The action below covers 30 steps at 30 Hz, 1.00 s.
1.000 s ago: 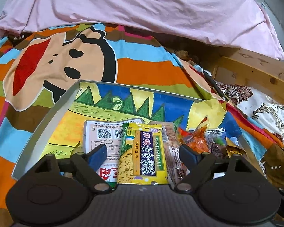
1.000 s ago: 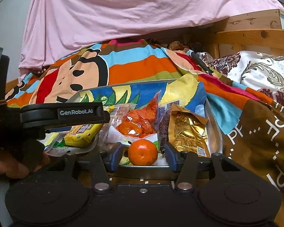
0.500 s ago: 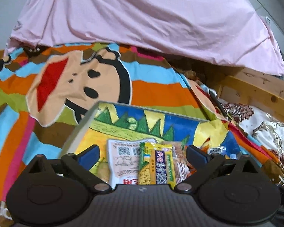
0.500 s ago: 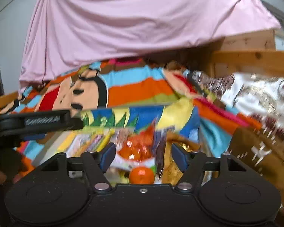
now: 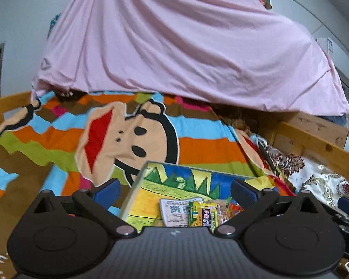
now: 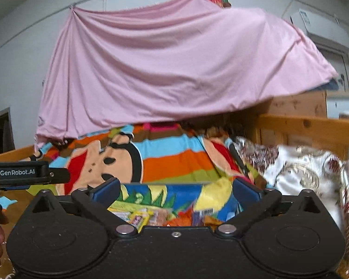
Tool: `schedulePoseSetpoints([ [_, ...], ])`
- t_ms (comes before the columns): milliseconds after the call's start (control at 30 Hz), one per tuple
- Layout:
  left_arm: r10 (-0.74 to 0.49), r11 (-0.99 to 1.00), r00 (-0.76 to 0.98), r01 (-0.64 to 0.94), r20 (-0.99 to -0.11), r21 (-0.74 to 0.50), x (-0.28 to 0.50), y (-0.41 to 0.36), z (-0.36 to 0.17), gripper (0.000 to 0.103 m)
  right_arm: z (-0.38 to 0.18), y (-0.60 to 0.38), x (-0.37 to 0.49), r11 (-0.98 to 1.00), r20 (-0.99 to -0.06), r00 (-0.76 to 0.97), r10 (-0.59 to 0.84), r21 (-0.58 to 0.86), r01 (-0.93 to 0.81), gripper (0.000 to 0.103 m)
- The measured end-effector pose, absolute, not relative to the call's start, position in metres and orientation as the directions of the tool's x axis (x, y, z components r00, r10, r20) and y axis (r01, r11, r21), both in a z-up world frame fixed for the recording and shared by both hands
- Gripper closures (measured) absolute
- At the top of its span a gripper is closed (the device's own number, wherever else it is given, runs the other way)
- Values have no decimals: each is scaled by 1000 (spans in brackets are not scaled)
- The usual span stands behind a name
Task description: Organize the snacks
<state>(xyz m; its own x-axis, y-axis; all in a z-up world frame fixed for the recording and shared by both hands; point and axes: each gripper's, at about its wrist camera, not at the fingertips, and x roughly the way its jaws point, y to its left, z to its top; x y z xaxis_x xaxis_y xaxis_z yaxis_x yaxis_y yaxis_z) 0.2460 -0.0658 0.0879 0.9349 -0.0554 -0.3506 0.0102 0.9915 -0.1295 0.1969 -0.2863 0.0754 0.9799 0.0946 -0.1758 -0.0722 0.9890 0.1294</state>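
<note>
A shallow box (image 5: 137,186) with a colourful picture inside lies on the striped monkey blanket and holds snack packets. A white packet (image 5: 174,211) and a yellow-green packet (image 5: 203,216) show low in the left wrist view. My left gripper (image 5: 174,190) is open and empty, raised above and behind the box. In the right wrist view the box (image 6: 174,191) sits low, with a yellow packet (image 6: 139,219) and orange packets (image 6: 181,219), blurred. My right gripper (image 6: 175,189) is open and empty, raised above the box's near edge.
The striped monkey blanket (image 5: 197,144) covers the bed. A pink sheet (image 5: 186,46) hangs behind it. A wooden bed rail (image 5: 314,144) runs at the right, with a floral pillow (image 6: 302,167) beside it. The left gripper's body (image 6: 23,173) shows at the left of the right wrist view.
Both grippers have lifted and pulled back from the box, so it sits lower and smaller in view. Both have opened wider. The orange fruit between the right fingers is out of sight.
</note>
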Motion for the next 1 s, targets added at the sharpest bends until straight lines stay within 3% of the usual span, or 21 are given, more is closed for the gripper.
schedulePoseSetpoints([
  [633, 5, 991, 963, -40, -268, -126, 161, -51, 132, 0, 116, -283, 124, 989, -83, 991, 108, 110, -99, 1],
  [1000, 13, 989, 966, -51, -260, -140, 121, -39, 131, 0, 118, -275, 89, 989, -84, 990, 116, 101, -107, 1],
])
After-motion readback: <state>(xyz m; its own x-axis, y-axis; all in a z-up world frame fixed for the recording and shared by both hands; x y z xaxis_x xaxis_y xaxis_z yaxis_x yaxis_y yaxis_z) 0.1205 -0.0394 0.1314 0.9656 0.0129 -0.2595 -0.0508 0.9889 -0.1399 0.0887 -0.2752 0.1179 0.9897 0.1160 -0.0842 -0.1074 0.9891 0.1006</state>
